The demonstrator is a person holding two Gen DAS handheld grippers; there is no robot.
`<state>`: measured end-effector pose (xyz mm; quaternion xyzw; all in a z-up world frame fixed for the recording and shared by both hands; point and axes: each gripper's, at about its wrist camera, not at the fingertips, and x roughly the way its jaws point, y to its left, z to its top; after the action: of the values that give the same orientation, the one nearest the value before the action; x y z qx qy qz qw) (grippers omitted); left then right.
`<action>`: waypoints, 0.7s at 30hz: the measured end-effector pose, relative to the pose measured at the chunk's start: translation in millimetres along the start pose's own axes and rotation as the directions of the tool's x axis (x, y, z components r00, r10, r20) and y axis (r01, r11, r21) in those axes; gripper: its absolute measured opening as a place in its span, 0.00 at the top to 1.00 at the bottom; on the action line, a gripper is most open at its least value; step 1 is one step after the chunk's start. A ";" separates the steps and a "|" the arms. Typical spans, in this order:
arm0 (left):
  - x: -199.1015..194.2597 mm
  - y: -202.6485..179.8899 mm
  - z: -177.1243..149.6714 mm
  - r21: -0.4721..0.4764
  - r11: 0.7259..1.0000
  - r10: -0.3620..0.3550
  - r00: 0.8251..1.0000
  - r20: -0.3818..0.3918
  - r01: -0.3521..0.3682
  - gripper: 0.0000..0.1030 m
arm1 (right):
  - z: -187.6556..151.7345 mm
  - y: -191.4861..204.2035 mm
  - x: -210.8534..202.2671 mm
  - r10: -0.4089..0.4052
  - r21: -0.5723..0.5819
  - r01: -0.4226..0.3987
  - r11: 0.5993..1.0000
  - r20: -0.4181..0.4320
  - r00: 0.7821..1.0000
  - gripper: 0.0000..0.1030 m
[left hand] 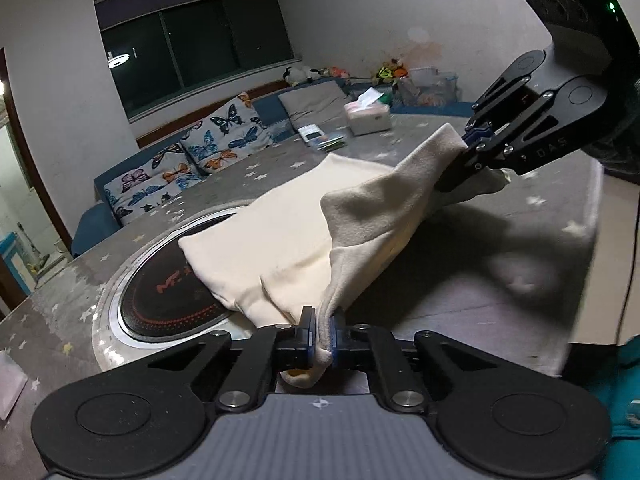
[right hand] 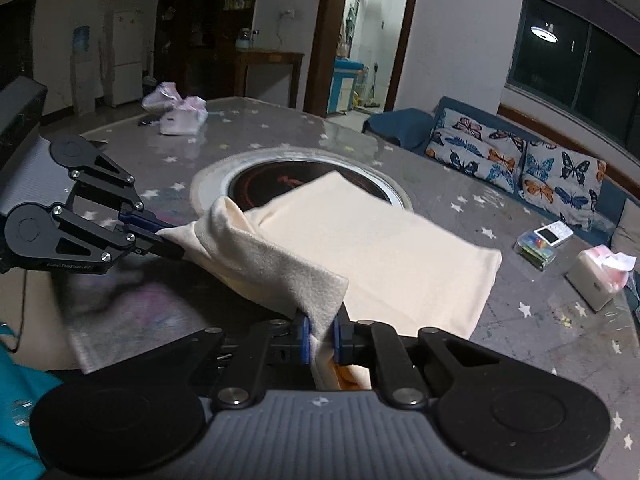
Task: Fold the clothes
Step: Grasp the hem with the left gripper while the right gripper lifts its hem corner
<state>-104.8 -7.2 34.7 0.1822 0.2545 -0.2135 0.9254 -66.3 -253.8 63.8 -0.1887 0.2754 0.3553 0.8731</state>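
A cream cloth garment (left hand: pixel 280 236) lies partly folded on the grey star-patterned table (left hand: pixel 480 280), over the round black cooktop (left hand: pixel 160 296). My left gripper (left hand: pixel 322 332) is shut on one near corner of the cloth. My right gripper (left hand: pixel 464 160) is shut on the other corner and holds it raised above the table. In the right wrist view the cloth (right hand: pixel 380 248) spreads ahead, my right gripper (right hand: pixel 320 336) pinches its edge, and my left gripper (right hand: pixel 168 240) grips the corner at the left.
A tissue box (left hand: pixel 368 118), a phone and a small case (left hand: pixel 324 138) sit on the table's far side. Butterfly cushions (left hand: pixel 192 160) line a blue sofa behind. In the right wrist view a pink bag (right hand: pixel 180 112) lies at the far table edge.
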 end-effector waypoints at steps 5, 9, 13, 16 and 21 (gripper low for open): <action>-42.5 -11.3 0.2 -0.017 0.997 -0.070 0.997 0.014 0.070 0.92 | -3.1 20.4 -48.7 0.035 -0.019 -0.035 0.999 0.008 0.999 0.91; -61.2 -13.4 5.4 -0.031 0.996 -0.084 0.996 0.037 0.085 0.92 | -0.8 31.4 -72.2 0.054 -0.027 -0.054 0.998 0.002 0.999 0.92; -52.5 -3.5 19.4 -0.051 0.997 -0.054 0.996 0.070 0.058 0.92 | 9.2 22.9 -70.1 0.041 -0.041 -0.041 0.998 0.008 0.999 0.92; -38.4 9.2 30.6 -0.057 0.998 -0.033 0.995 0.098 0.039 0.92 | 21.0 7.0 -61.7 0.021 -0.030 -0.020 0.999 0.020 1.000 0.92; 2.4 35.3 53.3 -0.063 0.998 -0.002 0.995 0.104 0.009 0.92 | 42.9 -29.4 -31.8 -0.004 0.001 0.004 1.000 0.009 1.000 0.92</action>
<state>-64.7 -1.9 84.3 0.1406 0.2132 -0.2171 0.9422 -49.0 -267.6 120.6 -0.1872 0.2714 0.3541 0.8752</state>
